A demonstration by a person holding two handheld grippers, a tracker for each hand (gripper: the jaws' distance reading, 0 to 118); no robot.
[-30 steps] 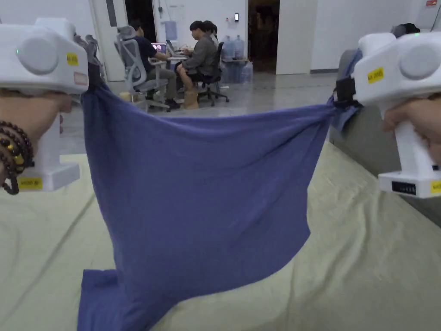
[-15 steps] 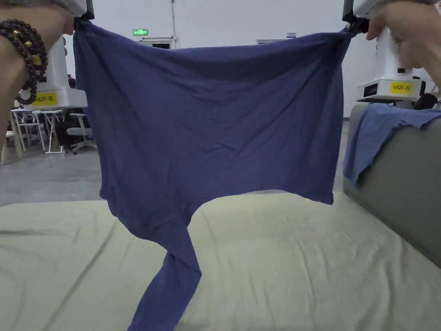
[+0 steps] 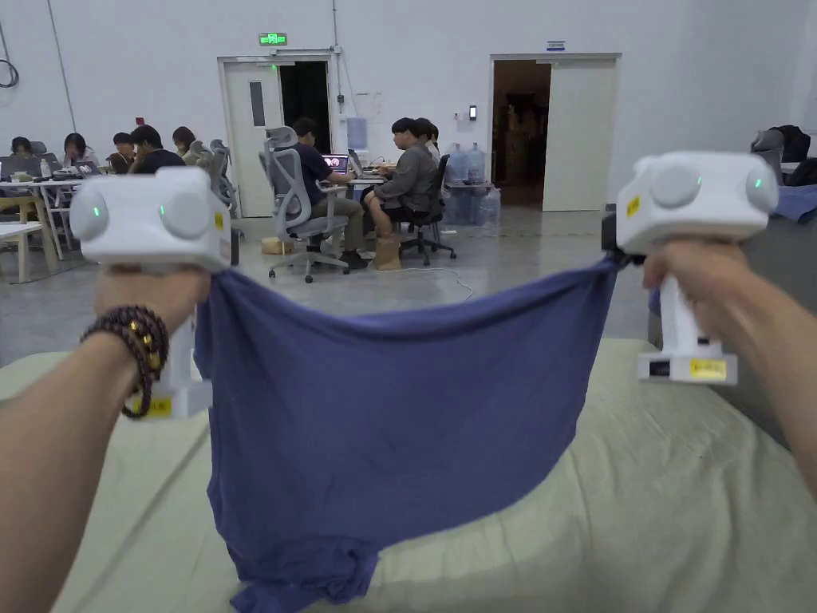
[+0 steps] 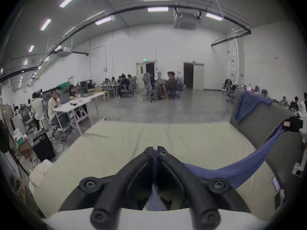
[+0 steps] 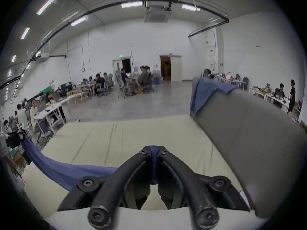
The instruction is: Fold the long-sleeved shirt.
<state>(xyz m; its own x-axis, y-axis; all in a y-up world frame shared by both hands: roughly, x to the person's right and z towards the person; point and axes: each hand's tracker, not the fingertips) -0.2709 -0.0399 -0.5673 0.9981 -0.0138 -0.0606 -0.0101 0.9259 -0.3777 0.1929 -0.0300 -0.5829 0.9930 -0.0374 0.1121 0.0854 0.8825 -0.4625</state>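
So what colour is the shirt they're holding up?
The shirt is plain dark blue, with no pattern; the head view shows it best.

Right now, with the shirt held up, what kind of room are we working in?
Probably a large open workshop or lab hall: people at desks on office chairs, a bare concrete floor, and a padded table with a pale sheet under the blue shirt.

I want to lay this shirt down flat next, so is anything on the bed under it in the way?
Nothing visible is. The shirt hangs between the left gripper and right gripper, both shut on it, and its lower end already bunches on the bare bed sheet. The other blue cloth lies off on the grey headboard.
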